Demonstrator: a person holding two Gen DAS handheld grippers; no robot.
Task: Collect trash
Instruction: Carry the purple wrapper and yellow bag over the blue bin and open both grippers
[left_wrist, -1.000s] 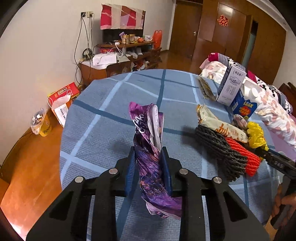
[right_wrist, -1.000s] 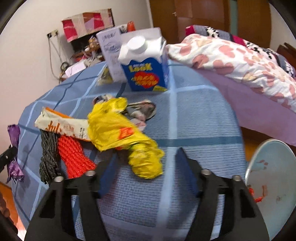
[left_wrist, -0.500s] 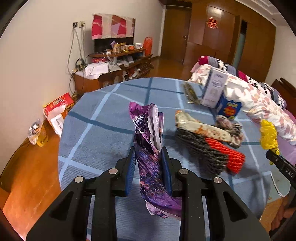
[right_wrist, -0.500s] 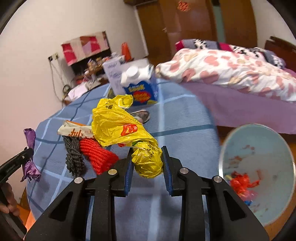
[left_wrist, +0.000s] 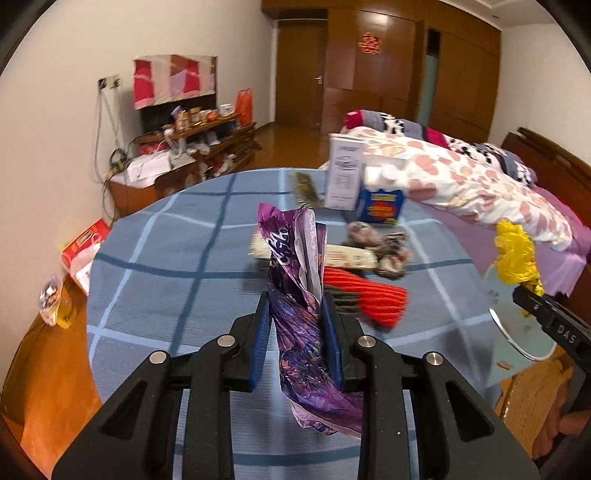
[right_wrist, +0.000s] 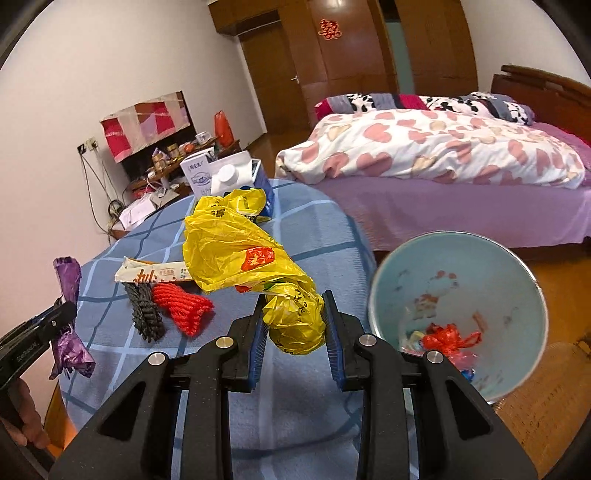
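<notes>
My left gripper (left_wrist: 297, 314) is shut on a crumpled purple wrapper (left_wrist: 299, 280), held upright above the round blue checked table (left_wrist: 166, 258). My right gripper (right_wrist: 293, 317) is shut on a yellow plastic bag (right_wrist: 240, 251), lifted above the table's right edge. The pale blue trash bin (right_wrist: 458, 306) stands on the floor just right of it, with red and coloured scraps inside. In the left wrist view the yellow bag (left_wrist: 515, 254) hangs at the far right over the bin's rim (left_wrist: 517, 343). The purple wrapper also shows at the left of the right wrist view (right_wrist: 68, 314).
On the table lie a white snack wrapper (right_wrist: 155, 275), a red net (right_wrist: 183, 306), a black net (right_wrist: 144, 314), a crumpled grey wrapper (left_wrist: 384, 243), a blue milk carton (left_wrist: 382, 199) and a white box (left_wrist: 343, 177). A bed (right_wrist: 443, 162) stands behind.
My right gripper has carried the yellow bag right, toward the bin. My left gripper has kept the purple wrapper and swung right across the table.
</notes>
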